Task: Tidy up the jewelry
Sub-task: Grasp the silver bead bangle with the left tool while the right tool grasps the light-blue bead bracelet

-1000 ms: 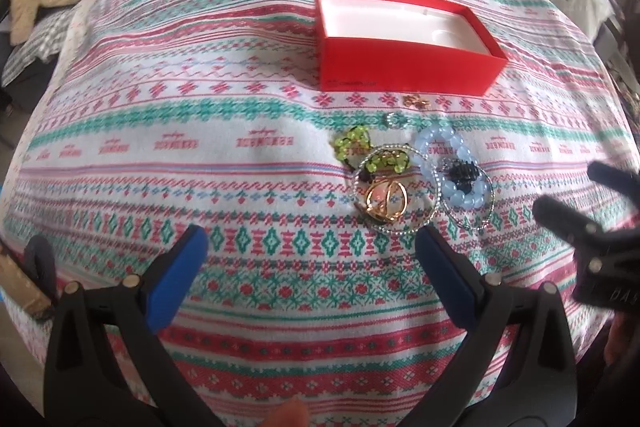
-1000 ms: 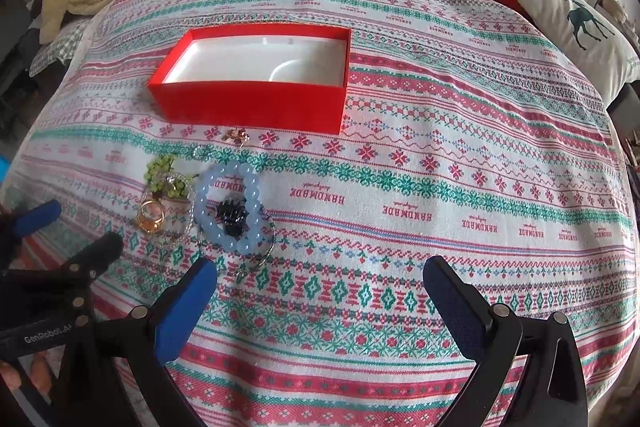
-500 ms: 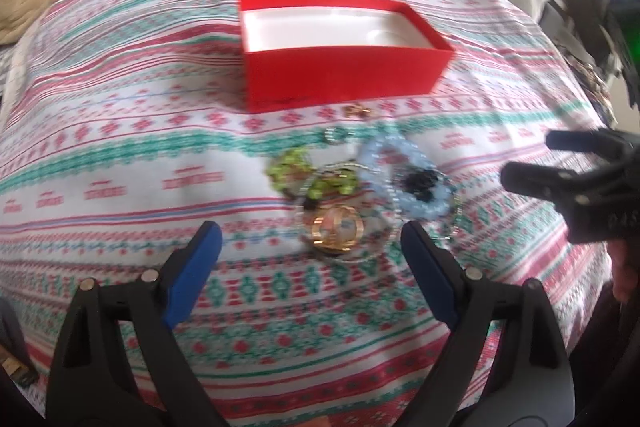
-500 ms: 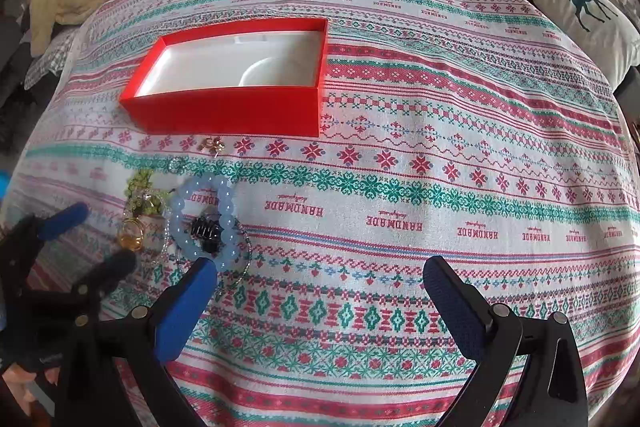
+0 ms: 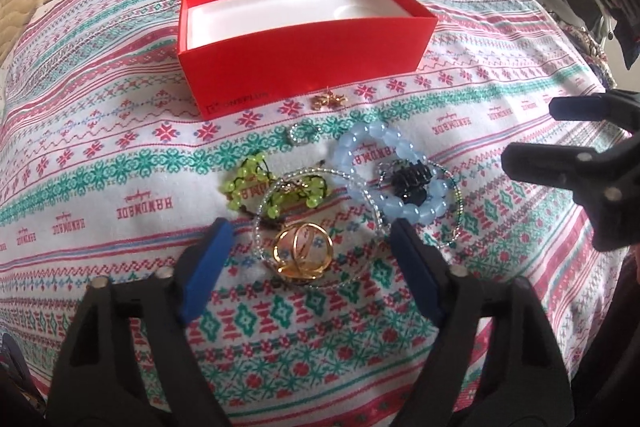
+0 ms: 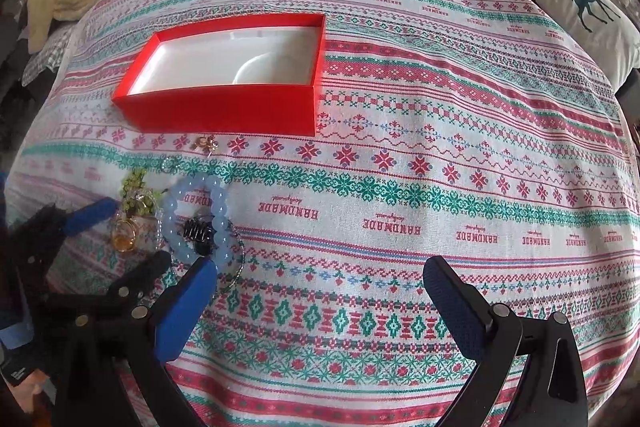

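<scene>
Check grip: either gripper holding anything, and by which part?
Nothing held. Left gripper is closing around the gold ring, pads not touching it yet. Right gripper is open over bare cloth.

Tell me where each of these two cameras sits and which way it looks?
Left wrist: on the left gripper, looking down at the gold ring; jaws closing around it, not touching.
Right wrist: on the right gripper, open over bare tablecloth.
Both show the red box, blue bracelet and the other gripper.
</scene>
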